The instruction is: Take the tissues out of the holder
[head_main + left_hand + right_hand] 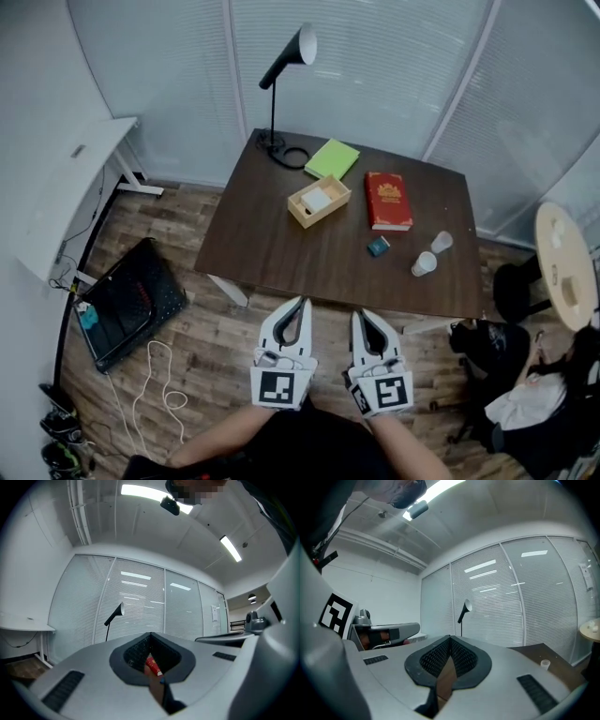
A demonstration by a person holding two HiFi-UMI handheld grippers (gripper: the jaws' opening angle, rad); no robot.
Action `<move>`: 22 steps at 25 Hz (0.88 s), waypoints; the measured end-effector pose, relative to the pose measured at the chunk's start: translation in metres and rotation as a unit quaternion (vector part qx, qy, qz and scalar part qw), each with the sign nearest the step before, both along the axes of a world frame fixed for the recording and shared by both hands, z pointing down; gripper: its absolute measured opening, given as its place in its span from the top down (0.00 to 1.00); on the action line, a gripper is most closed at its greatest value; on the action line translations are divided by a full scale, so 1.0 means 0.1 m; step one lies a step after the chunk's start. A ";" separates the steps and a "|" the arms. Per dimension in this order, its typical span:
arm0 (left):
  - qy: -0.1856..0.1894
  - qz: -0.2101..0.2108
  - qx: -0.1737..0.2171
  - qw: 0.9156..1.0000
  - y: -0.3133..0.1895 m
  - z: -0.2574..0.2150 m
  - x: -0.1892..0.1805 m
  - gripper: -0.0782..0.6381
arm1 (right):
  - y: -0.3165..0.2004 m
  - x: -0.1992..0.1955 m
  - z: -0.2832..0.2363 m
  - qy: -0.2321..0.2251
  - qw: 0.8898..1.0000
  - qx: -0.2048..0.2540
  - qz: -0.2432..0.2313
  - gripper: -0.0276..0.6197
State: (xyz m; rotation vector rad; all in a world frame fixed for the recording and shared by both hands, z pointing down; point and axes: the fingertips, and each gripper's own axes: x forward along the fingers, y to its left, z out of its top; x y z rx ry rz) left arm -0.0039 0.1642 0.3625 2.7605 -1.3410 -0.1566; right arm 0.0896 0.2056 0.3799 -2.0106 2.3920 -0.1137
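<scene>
Grippers both empty, jaws pressed together: left gripper (300, 302) and right gripper (358, 315) hover short of the table (272, 253), well apart from the holder (306, 217), where the tissues (317, 199) lie, seemingly a flat stack. Pulling them one-handed could drag the light holder into the red book (387, 200). Bare tabletop before the holder leaves open approach over the near edge

From my feed I count one bench (272, 258) carrying one black lamp (281, 66), one green notebook (332, 158), one red book (387, 200), one wooden holder (319, 201), two plastic cups (424, 263) (442, 242) and one small teal thing (378, 246), possibly a box. In front are one left hand-held gripper (301, 302) and one right hand-held gripper (357, 315), two altogether.
</scene>
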 end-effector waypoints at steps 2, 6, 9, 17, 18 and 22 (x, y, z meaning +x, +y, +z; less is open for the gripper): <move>-0.007 0.008 0.000 1.000 -0.14 0.02 0.01 0.89 | -0.12 0.02 -0.01 -0.005 1.000 0.000 0.008 0.94; -0.014 0.019 -0.008 1.000 -0.32 0.08 0.05 0.89 | -0.31 0.05 -0.03 -0.019 1.000 0.004 0.022 0.94; -0.018 0.030 -0.005 0.999 -0.43 0.08 0.13 0.89 | -0.44 0.14 -0.02 -0.023 0.999 0.005 0.037 0.94; -0.021 0.061 0.010 0.998 -0.62 0.07 0.39 0.89 | -0.73 0.32 -0.04 -0.032 0.998 0.011 0.054 0.94; -0.020 0.065 0.010 0.998 -0.65 0.08 0.43 0.89 | -0.75 0.34 -0.04 -0.033 0.998 0.012 0.057 0.94; -0.032 0.074 -0.009 0.997 -0.76 0.21 0.48 0.89 | -0.79 0.40 0.00 -0.027 0.997 0.011 0.073 0.94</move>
